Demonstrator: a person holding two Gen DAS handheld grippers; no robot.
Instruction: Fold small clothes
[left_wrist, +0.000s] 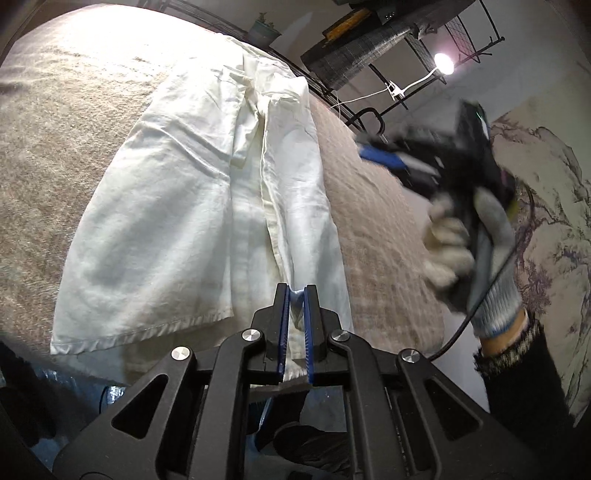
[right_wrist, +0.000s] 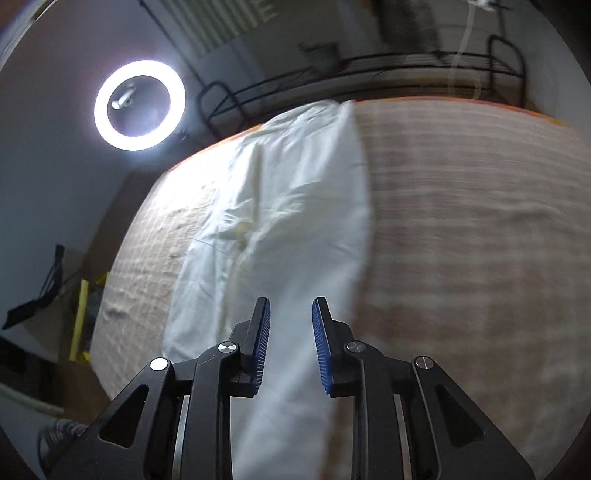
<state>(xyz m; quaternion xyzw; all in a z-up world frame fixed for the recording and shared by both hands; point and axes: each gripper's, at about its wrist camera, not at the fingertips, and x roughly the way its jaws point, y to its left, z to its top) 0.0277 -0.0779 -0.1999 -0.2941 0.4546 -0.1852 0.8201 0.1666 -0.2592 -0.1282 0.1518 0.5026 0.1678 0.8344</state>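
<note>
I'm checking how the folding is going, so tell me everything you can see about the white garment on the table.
The white garment looks like thin, creased cotton with stitched hems. It lies flat and lengthwise on the beige woven table cover, both sides folded inward so two edges meet along a middle seam. Its near end hangs toward the table edge. The left tongs are shut on a bit of that near edge. The right tongs stand open above it, nothing between the pads.
</note>
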